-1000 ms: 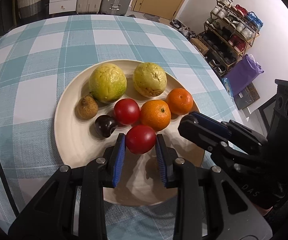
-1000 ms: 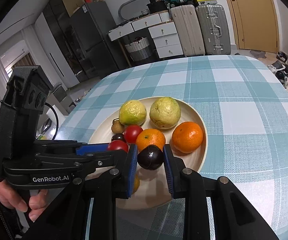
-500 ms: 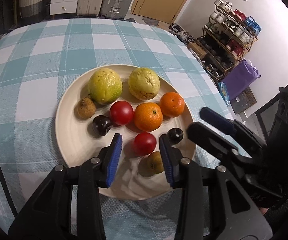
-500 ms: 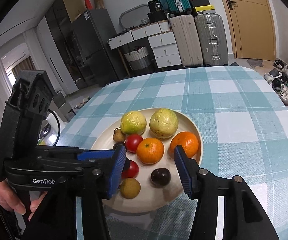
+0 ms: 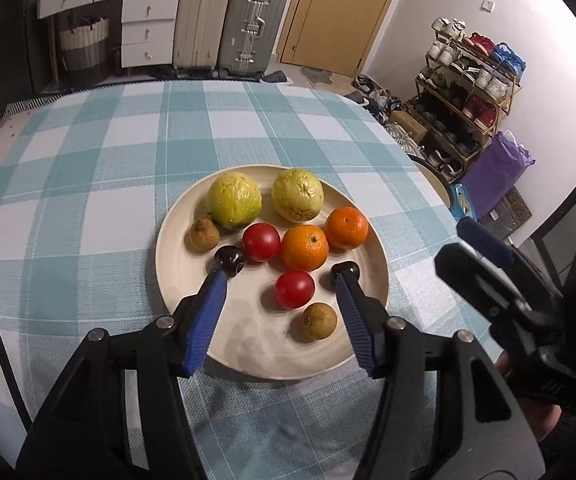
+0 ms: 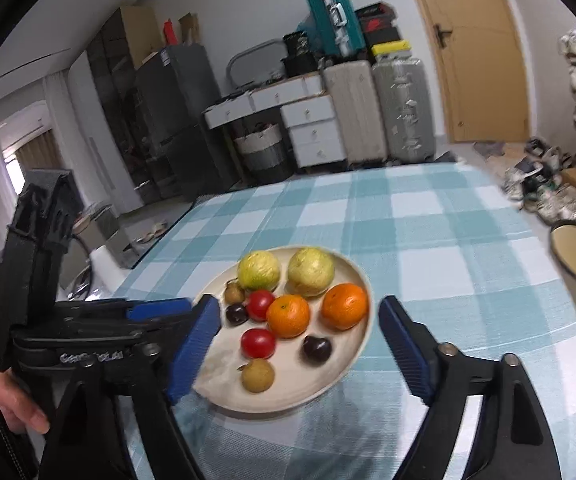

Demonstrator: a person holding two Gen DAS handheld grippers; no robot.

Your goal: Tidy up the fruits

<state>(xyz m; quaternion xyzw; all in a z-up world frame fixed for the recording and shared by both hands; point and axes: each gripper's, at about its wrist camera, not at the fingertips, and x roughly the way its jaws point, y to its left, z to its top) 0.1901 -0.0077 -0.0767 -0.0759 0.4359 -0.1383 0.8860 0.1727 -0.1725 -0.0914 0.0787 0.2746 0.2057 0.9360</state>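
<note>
Tomato [image 5: 294, 289], plum [image 6: 317, 349] released onto plate [image 5: 372, 248]; both hand-held grippers just opened, empty.

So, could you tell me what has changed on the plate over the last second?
Both tongs let go and drew back: the left tongs released a red tomato, the right tongs a dark plum. Both jaws have just been opening, nothing between them. Other fruit stayed put.
</note>
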